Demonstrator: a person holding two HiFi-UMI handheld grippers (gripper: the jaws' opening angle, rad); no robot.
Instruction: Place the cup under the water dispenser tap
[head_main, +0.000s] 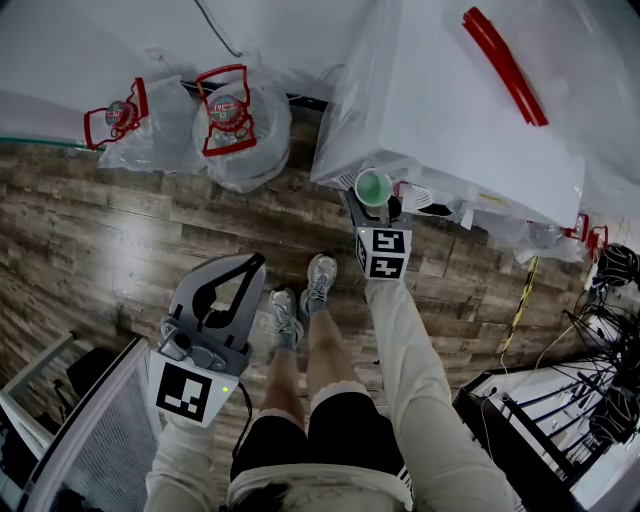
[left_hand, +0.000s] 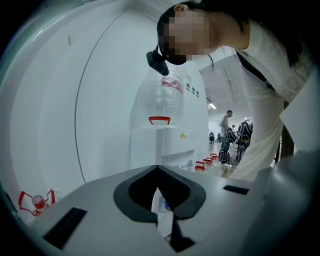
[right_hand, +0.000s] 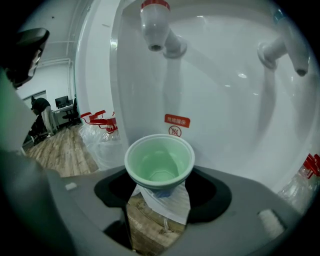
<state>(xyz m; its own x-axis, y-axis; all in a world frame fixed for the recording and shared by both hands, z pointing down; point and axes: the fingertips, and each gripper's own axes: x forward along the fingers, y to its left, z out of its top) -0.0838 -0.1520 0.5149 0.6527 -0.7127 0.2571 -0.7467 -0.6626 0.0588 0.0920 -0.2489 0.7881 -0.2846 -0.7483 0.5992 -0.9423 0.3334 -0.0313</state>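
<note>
Right claw (right_hand: 158, 189) is clamped on the cup (right_hand: 159, 161), gripping low on the wall near the base. The rim is clear and the cup sits upright.

The cup is empty, off any surface, and close to the dispenser (right_hand: 225, 115) front. In the right gripper view it lines up roughly below the red-capped tap (right_hand: 156, 30), but I can't judge depth from here. The second tap (right_hand: 290, 50) is off to the right.

Handling, my read:
- Thin-walled disposable cup, very light and soft-sided.
- A hard squeeze will ovalise or crease it, so use just enough force to stop slip.
- The base ring is the stiffest part, so the current low hold looks right.
- Keep it level. It will tip easily when released empty.

Left claw (head_main: 252, 266) is idle, low by the person's left side. Its jaws are together with nothing between them.
</note>
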